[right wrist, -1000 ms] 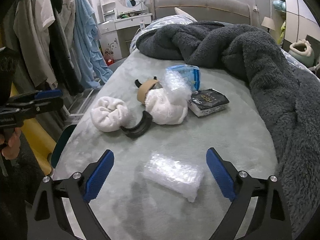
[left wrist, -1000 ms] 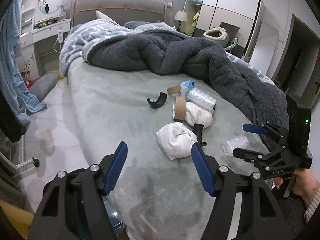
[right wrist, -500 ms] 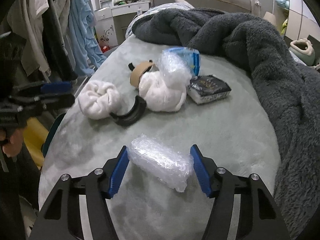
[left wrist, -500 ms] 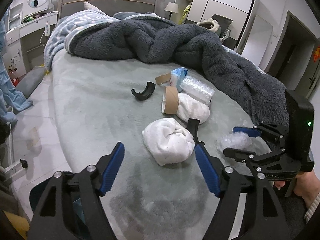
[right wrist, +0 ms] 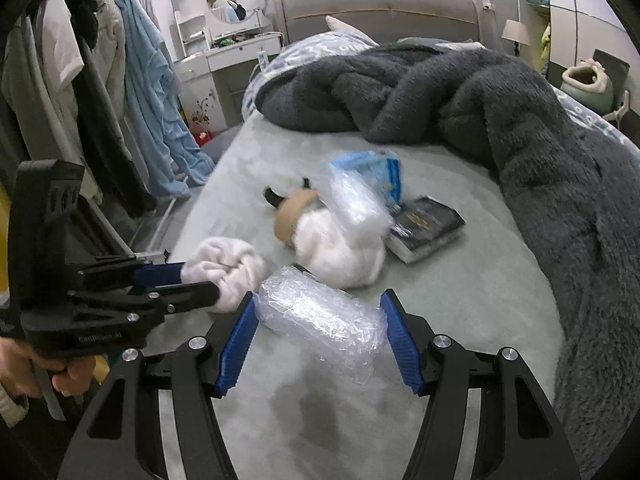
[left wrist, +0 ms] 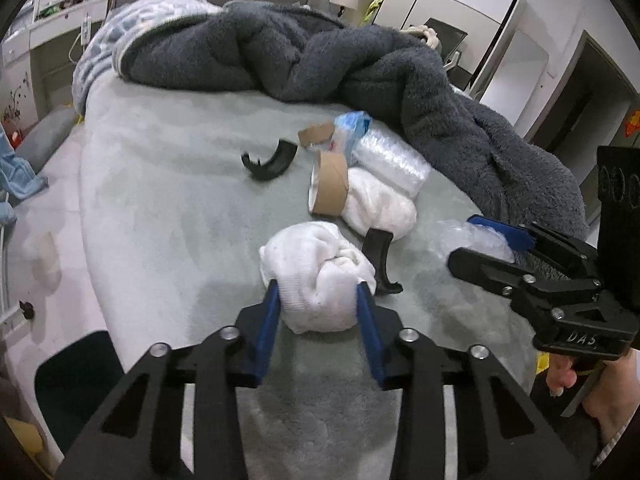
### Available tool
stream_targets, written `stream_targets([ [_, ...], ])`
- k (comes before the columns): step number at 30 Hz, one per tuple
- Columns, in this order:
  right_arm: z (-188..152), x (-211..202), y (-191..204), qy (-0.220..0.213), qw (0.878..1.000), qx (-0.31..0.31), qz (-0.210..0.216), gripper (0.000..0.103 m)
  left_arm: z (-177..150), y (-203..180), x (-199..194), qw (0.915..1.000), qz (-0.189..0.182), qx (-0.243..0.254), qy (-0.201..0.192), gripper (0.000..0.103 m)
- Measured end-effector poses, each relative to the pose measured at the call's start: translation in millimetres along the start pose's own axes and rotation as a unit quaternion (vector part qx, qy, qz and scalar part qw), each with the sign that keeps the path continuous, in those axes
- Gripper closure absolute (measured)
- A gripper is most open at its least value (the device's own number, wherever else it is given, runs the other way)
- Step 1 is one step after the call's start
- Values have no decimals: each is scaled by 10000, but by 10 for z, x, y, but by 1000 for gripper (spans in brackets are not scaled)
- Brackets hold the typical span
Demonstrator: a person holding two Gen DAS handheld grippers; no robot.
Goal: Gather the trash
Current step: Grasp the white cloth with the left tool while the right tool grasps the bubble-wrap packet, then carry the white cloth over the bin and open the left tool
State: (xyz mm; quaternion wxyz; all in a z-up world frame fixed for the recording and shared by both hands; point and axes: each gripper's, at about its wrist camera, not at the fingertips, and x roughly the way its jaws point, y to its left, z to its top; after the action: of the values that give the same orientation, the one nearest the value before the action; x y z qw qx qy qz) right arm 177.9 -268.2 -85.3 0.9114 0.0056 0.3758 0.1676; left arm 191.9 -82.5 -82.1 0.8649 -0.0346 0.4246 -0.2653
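A white balled-up wad [left wrist: 316, 264] lies on the grey-green bed [left wrist: 168, 200]. My left gripper [left wrist: 318, 286] has a blue pad on each side of it and its jaws are closing, the pads pressing into the wad. In the right wrist view the same left gripper [right wrist: 200, 280] reaches in from the left onto the wad [right wrist: 228, 268]. My right gripper [right wrist: 316, 316] is shut on a clear bubble-wrap bundle [right wrist: 320, 320], held just above the sheet. The left wrist view shows that right gripper [left wrist: 476, 240] with the bubble wrap [left wrist: 468, 236] at the right.
Behind the wad lie a second white wad [left wrist: 380, 208], a cardboard tape core [left wrist: 330, 188], two black curved plastic pieces [left wrist: 268, 162], a bubble-wrap roll [left wrist: 392, 160], a blue bag [left wrist: 352, 124] and a dark packet [right wrist: 428, 228]. A dark fleece blanket [left wrist: 320, 56] covers the far side.
My left gripper has come forward and down over the white wad and closed onto it. My right gripper has closed on the bubble wrap and raised it slightly.
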Motion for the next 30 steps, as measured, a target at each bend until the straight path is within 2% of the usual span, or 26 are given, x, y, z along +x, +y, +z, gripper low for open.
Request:
stream_targets([
  [4,58,28,143,13,9999,-86,77,40,46,34,-236,9989,301,113,-351,68],
  [9,169,4,285,-64,9998,-85,153,40,65,177,-413,9962,688,120,-529,68],
  [13,320,-81,460,-257,9992,-156,275,40,-16,375,-508,9940,985,87,-476,68],
  [20,472,-69,772,-288,9979,-363,453,40,-154,736,-658,9902,1342,-143,-361,68],
  [30,582,156,1247,-38,9944,-850,626,40,-296,1175,-686,9847,1626,-628,-33,68],
])
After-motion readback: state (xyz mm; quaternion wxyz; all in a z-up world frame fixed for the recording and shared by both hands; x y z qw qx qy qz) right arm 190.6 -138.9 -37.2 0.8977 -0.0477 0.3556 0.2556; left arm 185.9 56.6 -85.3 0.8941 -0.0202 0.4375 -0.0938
